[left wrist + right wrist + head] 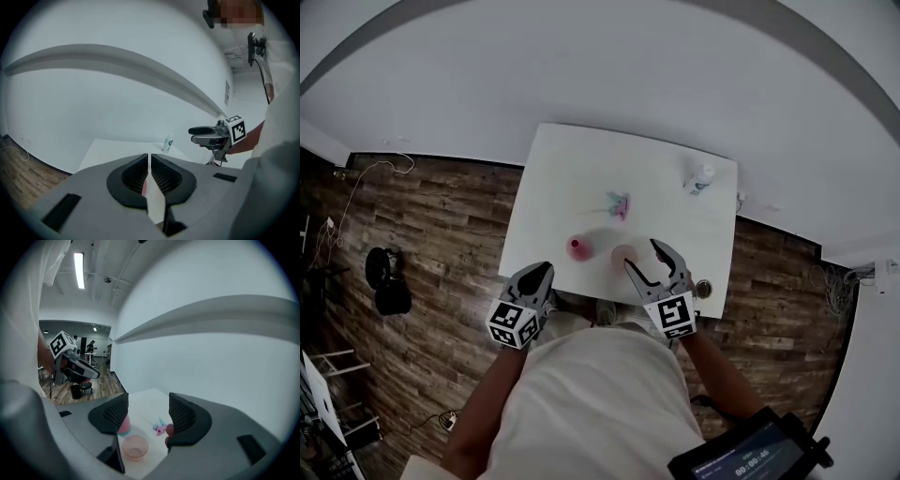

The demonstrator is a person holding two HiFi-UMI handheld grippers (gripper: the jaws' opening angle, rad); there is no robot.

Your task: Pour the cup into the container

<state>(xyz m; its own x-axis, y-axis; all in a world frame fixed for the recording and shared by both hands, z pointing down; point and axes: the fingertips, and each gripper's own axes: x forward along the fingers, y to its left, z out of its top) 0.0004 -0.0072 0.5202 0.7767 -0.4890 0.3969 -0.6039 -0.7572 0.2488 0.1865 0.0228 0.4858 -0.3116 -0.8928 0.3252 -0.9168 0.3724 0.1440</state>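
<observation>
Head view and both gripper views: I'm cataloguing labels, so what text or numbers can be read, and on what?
No text reads clearly.
Screen: digits, too blurred.
Bottle label: too small.
Wall sign: too small.
Marker cubes: patterns only, no letters.

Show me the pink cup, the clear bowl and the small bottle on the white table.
pink cup [577, 247], head view, on its open top.
clear bowl [135, 446], right gripper view, on its inside bottom.
small bottle [168, 143], left gripper view, on the middle of its body.
</observation>
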